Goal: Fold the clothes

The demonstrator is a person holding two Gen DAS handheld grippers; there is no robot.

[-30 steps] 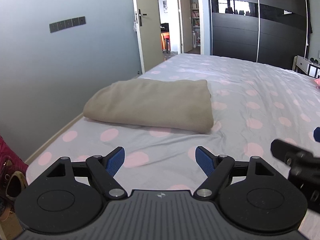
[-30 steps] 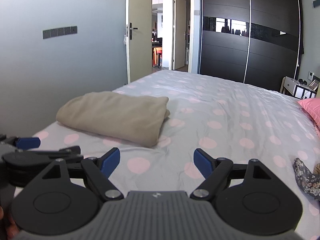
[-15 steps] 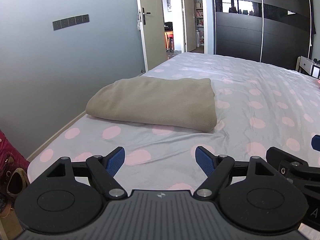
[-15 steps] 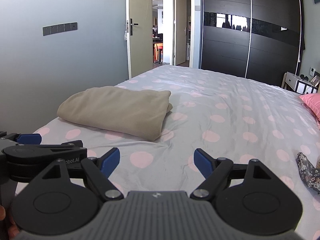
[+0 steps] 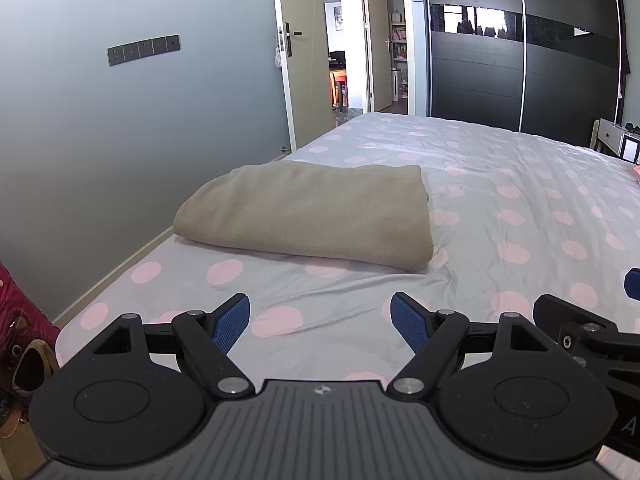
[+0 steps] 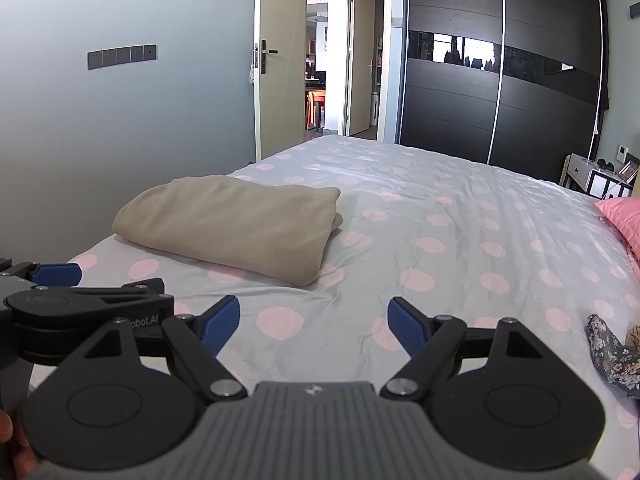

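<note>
A folded beige garment [image 5: 312, 212] [image 6: 236, 224] lies flat near the left side of the bed [image 5: 500, 184] [image 6: 460, 220], which has a grey sheet with pink dots. My left gripper [image 5: 320, 320] hovers open over the near part of the sheet, short of the garment, nothing between its blue pads. My right gripper [image 6: 314, 320] is open beside it, also empty. Each view shows a part of the other gripper at its edge. A dark floral cloth [image 6: 608, 352] lies at the right edge of the bed.
A grey wall [image 5: 120, 140] runs close along the bed's left side. Beyond the bed are an open door [image 5: 344, 60] and a dark sliding wardrobe [image 5: 520, 52]. A pink pillow [image 6: 624, 216] lies at the right, a white bedside unit [image 6: 592, 176] behind it.
Both views have tilted slightly, so the garment sits a little higher in frame. Both grippers stay open and empty, and the garment has not moved.
</note>
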